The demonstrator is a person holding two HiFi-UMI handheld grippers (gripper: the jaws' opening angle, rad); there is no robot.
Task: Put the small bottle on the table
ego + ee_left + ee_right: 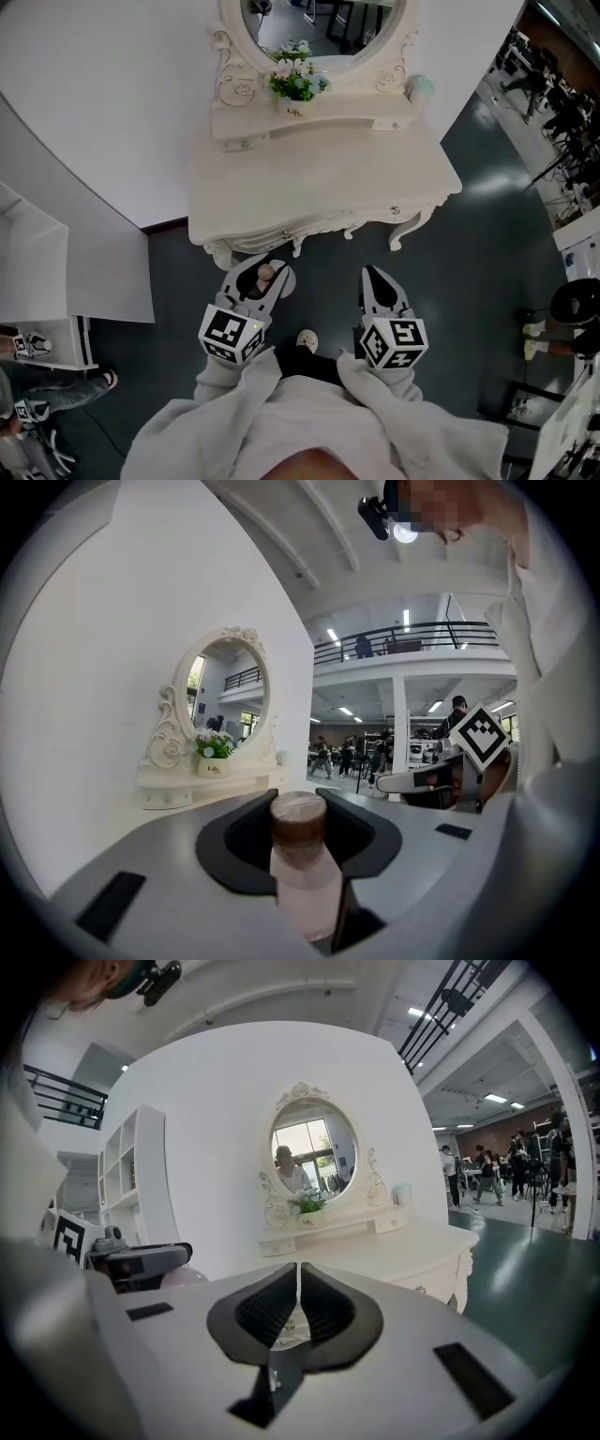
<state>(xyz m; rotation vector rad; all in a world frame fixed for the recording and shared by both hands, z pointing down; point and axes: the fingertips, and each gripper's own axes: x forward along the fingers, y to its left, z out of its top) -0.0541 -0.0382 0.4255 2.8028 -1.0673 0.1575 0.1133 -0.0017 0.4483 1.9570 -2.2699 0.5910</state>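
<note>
Wide open tabletop (319, 183), flower pot (296, 86) and mirror (319, 23) crowding rear shelf (361, 117)

That dark teal floor (487, 234) is gleaming glossy, the cream carved table (319, 178) is looking smooth-painted, and the small pinkish bottle (305, 892) is looking frosted.

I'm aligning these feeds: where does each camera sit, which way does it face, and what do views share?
Head view: on the head, looking steeply down at the dressing table; left gripper, right gripper and sleeves show.
Left gripper view: rides the left gripper, looking along jaws shut on the small bottle toward the mirror; a sleeve at right.
Right gripper view: rides the right gripper, jaws together, empty, facing the dressing table.
Shared: all see the potted flowers.
</note>
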